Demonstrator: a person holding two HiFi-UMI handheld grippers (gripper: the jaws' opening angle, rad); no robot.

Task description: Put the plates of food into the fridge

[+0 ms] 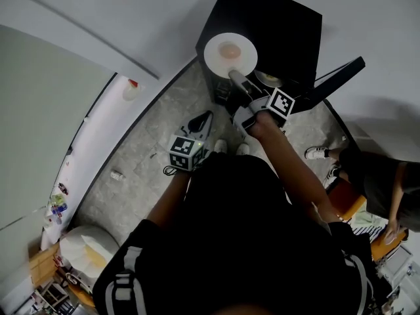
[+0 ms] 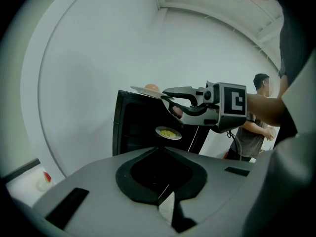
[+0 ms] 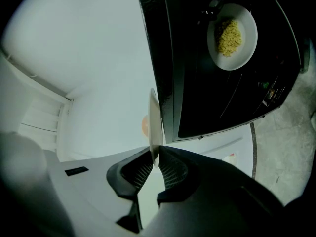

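A white plate [image 1: 230, 52] with orange food is held level at the top front of the black fridge [image 1: 275, 25]. My right gripper [image 1: 237, 81] is shut on its near rim. In the right gripper view the plate [image 3: 154, 122] stands edge-on between the pads of the right gripper [image 3: 154, 163]. The left gripper view shows the same plate [image 2: 147, 90] in the right gripper [image 2: 170, 98]. A second white plate [image 3: 232, 36] with yellow food sits on a shelf inside the fridge [image 2: 133, 127]. My left gripper [image 1: 200, 122] hangs lower, apart from both plates, jaws together and empty.
The fridge door [image 1: 335, 77] stands open to the right. A person [image 1: 380, 176] sits at the right on an orange seat. A white bottle with a red cap [image 1: 131, 89] lies by the wall at the left. A white bag [image 1: 85, 251] sits at lower left.
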